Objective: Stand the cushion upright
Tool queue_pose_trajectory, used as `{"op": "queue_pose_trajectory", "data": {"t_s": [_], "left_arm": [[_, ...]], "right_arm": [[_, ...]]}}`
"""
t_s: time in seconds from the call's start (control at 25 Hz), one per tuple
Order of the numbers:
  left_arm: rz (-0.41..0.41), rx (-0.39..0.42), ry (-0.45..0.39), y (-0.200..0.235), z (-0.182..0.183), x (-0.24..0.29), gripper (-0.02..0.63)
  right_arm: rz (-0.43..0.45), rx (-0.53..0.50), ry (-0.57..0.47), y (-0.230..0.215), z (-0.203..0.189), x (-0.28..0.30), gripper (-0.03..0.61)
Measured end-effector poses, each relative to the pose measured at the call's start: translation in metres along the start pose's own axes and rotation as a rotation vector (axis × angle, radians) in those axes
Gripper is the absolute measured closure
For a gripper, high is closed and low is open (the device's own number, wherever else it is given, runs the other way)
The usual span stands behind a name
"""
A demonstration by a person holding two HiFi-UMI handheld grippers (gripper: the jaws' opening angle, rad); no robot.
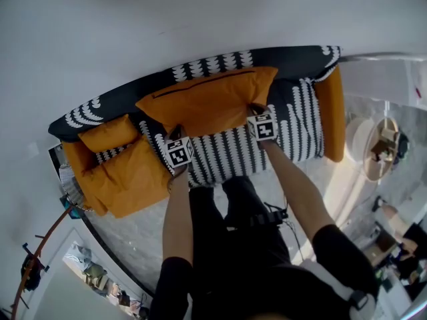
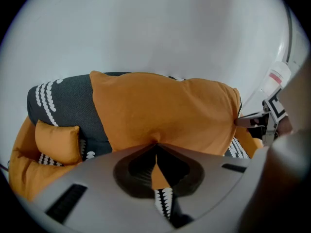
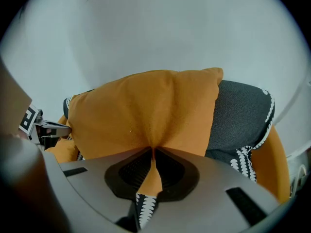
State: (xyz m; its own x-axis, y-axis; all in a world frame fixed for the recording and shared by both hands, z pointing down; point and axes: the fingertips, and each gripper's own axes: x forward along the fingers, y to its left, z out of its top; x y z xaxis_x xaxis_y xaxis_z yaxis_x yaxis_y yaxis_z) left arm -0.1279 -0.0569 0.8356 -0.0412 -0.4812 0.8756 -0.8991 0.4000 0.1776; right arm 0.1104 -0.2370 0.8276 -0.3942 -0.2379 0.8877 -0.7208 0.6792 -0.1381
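A large orange cushion (image 1: 207, 102) stands on its long edge on the seat and leans against the dark backrest (image 1: 280, 62) of a black-and-white patterned sofa. My left gripper (image 1: 177, 133) is shut on the cushion's lower left edge, and a fold of orange fabric (image 2: 165, 110) is pinched between its jaws (image 2: 156, 144). My right gripper (image 1: 257, 110) is shut on the lower right edge, with the cushion (image 3: 146, 110) bunched at its jaw tips (image 3: 153, 149). Each gripper view shows the other gripper at the cushion's far corner, the right gripper (image 2: 250, 120) and the left gripper (image 3: 51, 128).
Two smaller orange cushions (image 1: 107, 133) (image 1: 133, 179) lie at the sofa's left end. An orange armrest (image 1: 331, 112) closes the right end. A round side table (image 1: 380, 145) with small items stands further right. A white wall rises behind the sofa.
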Motion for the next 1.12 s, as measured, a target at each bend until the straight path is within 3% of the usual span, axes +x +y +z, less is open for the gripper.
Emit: {"op": "queue_pose_trajectory", "data": {"t_s": [0.56, 1.12], "left_arm": [[-0.026, -0.068, 0.004, 0.007, -0.004, -0.011, 0.591], [-0.076, -0.020, -0.173, -0.007, 0.047, -0.081, 0.615]], "right_arm": [[-0.046, 0.028, -0.056, -0.006, 0.008, -0.017, 0.555], [-0.060, 0.051, -0.163, 0.018, 0.031, -0.077, 0.581]]}}
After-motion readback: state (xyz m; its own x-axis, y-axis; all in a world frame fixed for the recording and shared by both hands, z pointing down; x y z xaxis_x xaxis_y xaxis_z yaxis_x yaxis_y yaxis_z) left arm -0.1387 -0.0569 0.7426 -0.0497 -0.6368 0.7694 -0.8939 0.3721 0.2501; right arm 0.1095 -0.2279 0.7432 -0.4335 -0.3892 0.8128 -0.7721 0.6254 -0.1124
